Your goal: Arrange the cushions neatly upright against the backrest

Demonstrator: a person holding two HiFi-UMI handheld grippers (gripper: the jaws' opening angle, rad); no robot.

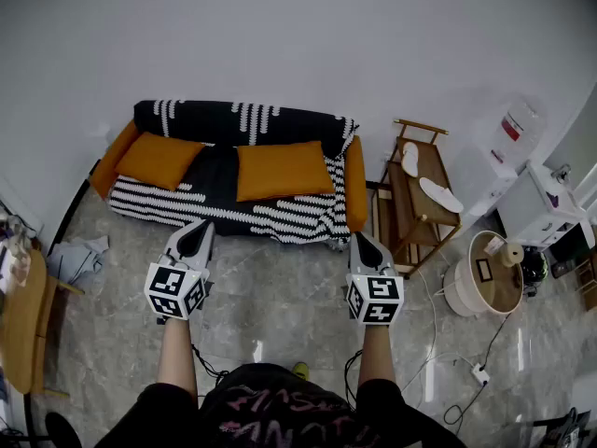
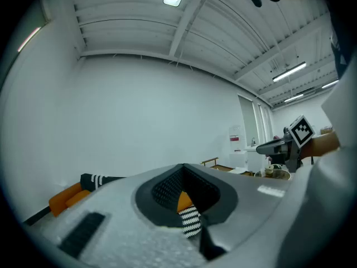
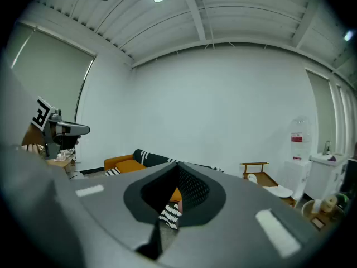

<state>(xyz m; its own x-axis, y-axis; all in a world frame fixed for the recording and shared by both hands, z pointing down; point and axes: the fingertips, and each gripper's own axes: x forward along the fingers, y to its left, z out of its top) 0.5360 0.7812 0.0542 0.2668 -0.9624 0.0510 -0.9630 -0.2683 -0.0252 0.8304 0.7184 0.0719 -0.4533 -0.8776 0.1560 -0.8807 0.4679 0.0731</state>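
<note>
An orange sofa draped with a black-and-white striped throw (image 1: pixel 233 215) stands against the far wall. Two orange cushions stand on it: the left cushion (image 1: pixel 159 161) leans near the left armrest, the right cushion (image 1: pixel 283 170) rests against the backrest (image 1: pixel 244 119). My left gripper (image 1: pixel 196 241) and right gripper (image 1: pixel 365 250) are held side by side in front of the sofa, above the floor, short of its front edge. Both are shut with nothing between the jaws. In the left gripper view the sofa (image 2: pixel 72 196) shows low at left; the right gripper view shows the sofa (image 3: pixel 129 162) at left.
A wooden side rack (image 1: pixel 420 194) with white slippers stands right of the sofa. A round stool (image 1: pixel 492 273), white appliances (image 1: pixel 541 203) and a floor power strip (image 1: pixel 478 373) lie further right. A wooden table edge (image 1: pixel 23 320) and crumpled cloth (image 1: pixel 79 255) are at left.
</note>
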